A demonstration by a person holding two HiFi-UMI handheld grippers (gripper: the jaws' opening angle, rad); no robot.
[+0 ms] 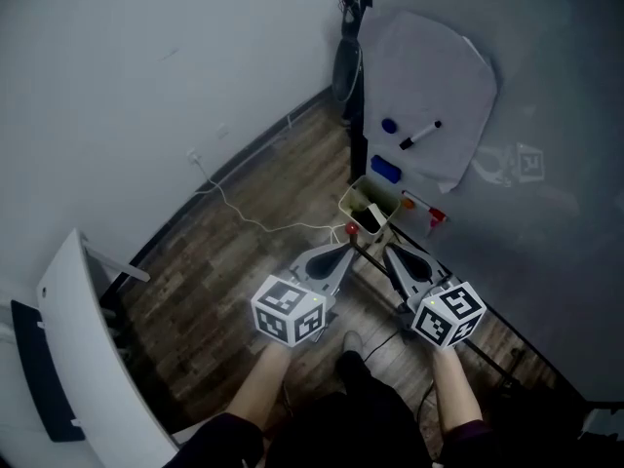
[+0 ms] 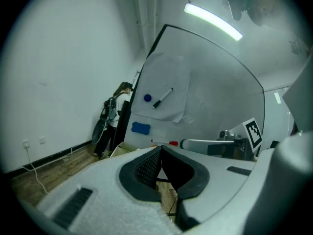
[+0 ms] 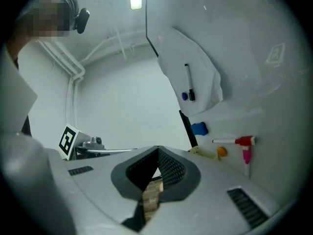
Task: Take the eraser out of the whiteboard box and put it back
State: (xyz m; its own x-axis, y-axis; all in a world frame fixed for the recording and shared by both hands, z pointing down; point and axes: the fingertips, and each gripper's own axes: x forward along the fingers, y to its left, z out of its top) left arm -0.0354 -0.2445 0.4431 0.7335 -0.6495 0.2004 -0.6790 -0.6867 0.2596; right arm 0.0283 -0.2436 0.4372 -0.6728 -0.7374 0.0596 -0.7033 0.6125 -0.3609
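The whiteboard [image 1: 546,115] fills the head view from one to five o'clock. The white wall [image 1: 146,66] takes the side from nine to twelve. Between them a wedge of wooden floor [image 1: 224,261] narrows toward the corner at twelve, where a dark bag [image 1: 344,66] leans. A white cable [image 1: 244,217] trails across the boards from a wall socket [image 1: 193,156], and a white curved panel [image 1: 97,359] stands at eight o'clock.

The left gripper [image 1: 346,245] [image 2: 160,148] and the right gripper [image 1: 388,252] [image 3: 157,150] sit side by side at six o'clock, pointing toward the board's foot. Both pairs of jaws are closed tip to tip with nothing between them; only floor shows through the gaps behind the tips.

The pale yellow whiteboard box [image 1: 353,198] [image 3: 203,153] sits at twelve o'clock from the tongs, just beyond their tips. It holds something dark that I cannot identify. The blue eraser [image 1: 386,171] [image 2: 141,128] [image 3: 199,129] clings to the board just above the box, outside it. A red-capped marker [image 1: 429,211] [image 3: 234,141] lies at the box's three o'clock.

Higher up, a white sheet [image 1: 419,86] carries a blue magnet [image 1: 389,125] and a black marker [image 1: 420,135].

A faint square code marker [image 1: 529,162] sits on the board at two o'clock, and black-and-white squares cover both gripper cubes.
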